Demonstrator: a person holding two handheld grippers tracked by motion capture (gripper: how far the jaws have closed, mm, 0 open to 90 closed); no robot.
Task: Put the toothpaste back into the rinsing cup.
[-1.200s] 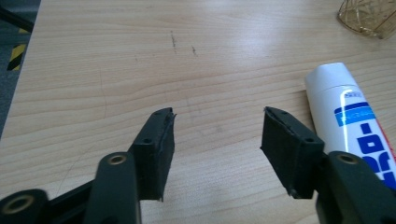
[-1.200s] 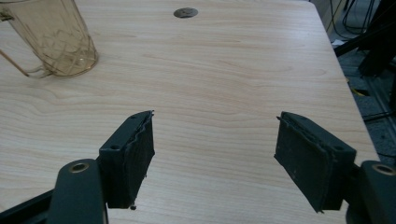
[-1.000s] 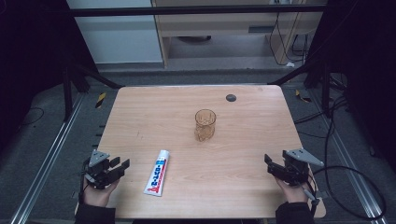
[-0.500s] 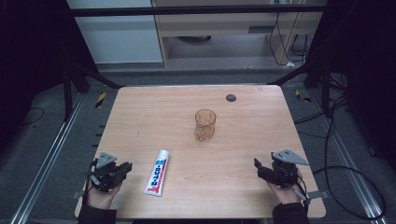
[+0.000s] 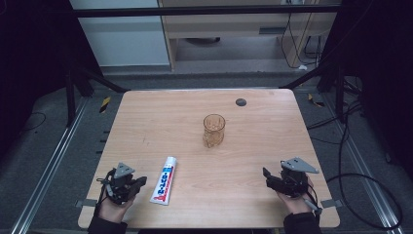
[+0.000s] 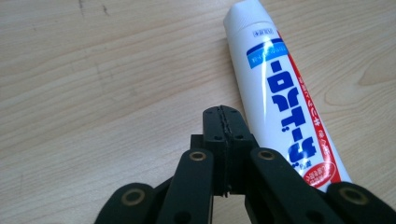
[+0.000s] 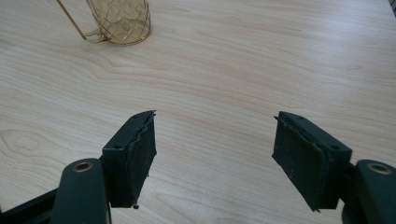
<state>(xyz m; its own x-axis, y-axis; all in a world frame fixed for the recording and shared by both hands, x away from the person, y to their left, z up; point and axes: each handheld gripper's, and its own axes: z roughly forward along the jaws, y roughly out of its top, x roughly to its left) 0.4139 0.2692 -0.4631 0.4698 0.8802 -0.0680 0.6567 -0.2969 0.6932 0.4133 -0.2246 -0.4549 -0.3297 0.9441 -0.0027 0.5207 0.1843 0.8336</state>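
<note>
A white toothpaste tube (image 5: 164, 187) with blue and red print lies flat near the table's front edge; in the left gripper view the tube (image 6: 280, 88) lies just right of my jaws. My left gripper (image 5: 142, 181) (image 6: 223, 112) sits just left of it, apart from it. Its jaws have just been closing and are shut with nothing between them. An amber patterned glass cup (image 5: 214, 130) (image 7: 122, 21) stands upright mid-table. My right gripper (image 5: 266, 175) (image 7: 215, 140) hovers at the front right, its jaws wide apart, just opened a little further, holding nothing.
The wooden table (image 5: 170, 122) carries a small dark round disc (image 5: 240, 102) near its far edge. Black frame posts and cables stand around the table, with cabinets behind it.
My left gripper's jaws have come together and the hand has edged right toward the tube. The right hand has shifted slightly left. Tube and cup have not moved.
</note>
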